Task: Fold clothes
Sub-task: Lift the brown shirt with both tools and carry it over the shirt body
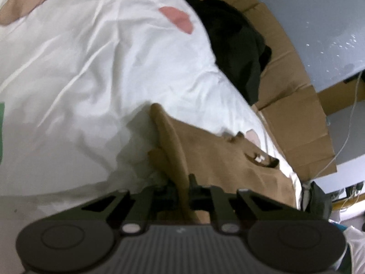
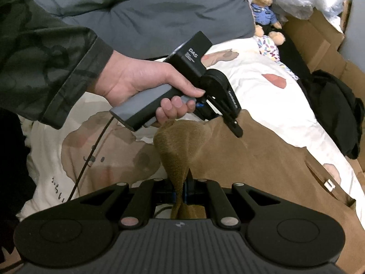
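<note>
Brown garment (image 2: 262,159) lies spread across the white bedcover (image 2: 251,86), filling the lower right of the right wrist view. One edge is pulled up into a ridge at frame centre.

Right gripper (image 2: 182,189), bottom centre: fingers pressed together on a pinched fold of brown cloth that rises out of them like a funnel.

Left gripper (image 1: 182,187): fingers likewise clamped on an upright fold of the same cloth, bottom centre of its own view. In the right wrist view it shows mid-frame, nose angled down onto the cloth's upper edge.

The step looks like carrying a gripped edge over to make a fold. To do it well, I judge: keep both pinches level and the span between them taut, so the edge lands straight, not bunched.

Hand (image 2: 141,80) wraps the left gripper's grey handle, wrist turned palm-up, dark camouflage sleeve (image 2: 45,57) entering from the upper left. Cable trails below.
</note>
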Tool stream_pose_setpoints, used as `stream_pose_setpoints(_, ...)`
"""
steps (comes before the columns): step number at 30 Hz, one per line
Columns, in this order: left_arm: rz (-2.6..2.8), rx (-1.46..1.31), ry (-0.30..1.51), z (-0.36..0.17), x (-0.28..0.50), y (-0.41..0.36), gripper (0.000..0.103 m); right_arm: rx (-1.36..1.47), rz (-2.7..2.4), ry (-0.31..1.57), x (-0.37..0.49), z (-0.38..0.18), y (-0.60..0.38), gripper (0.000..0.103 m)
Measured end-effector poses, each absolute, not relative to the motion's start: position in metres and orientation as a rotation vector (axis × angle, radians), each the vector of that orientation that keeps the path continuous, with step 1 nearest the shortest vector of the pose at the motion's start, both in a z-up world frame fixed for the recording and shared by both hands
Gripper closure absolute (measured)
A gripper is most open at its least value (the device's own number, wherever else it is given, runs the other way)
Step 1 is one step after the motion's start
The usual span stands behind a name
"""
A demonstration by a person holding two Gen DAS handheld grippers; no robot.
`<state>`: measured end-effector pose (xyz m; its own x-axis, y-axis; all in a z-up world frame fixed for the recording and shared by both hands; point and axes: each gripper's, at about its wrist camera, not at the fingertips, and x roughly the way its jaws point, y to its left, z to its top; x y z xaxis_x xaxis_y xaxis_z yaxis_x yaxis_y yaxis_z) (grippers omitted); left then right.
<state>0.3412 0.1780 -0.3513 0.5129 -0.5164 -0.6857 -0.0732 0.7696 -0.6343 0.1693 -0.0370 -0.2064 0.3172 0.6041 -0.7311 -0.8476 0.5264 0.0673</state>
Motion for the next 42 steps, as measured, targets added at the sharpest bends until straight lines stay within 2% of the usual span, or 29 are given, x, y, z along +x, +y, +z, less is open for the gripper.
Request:
stream_pose_setpoints(6, -0.285, -0.596, 0.994, -0.335, 0.339, 0.170, 0.096, -0.244, 0.955, 0.845, 0.179, -0.205, -0.054, 0.097)
stream_pose_setpoints(16, -0.318, -0.588, 0.923, -0.296, 0.340, 0.147, 0.096, -0.178, 0.906, 0.793, 0.174, -0.179, -0.087, 0.097)
stream_pose_setpoints(30, -0.410, -0.485, 0.864, -0.251, 0.350, 0.047, 0.096, -0.103, 0.821, 0.741, 0.169, -0.156, -0.196, 0.097)
stream_pose_setpoints(42, -0.460, -0.381, 0.893, -0.241, 0.362, -0.034, 0.096, -0.034, 0.752, 0.728, 0.156, -0.154, -0.199, 0.097)
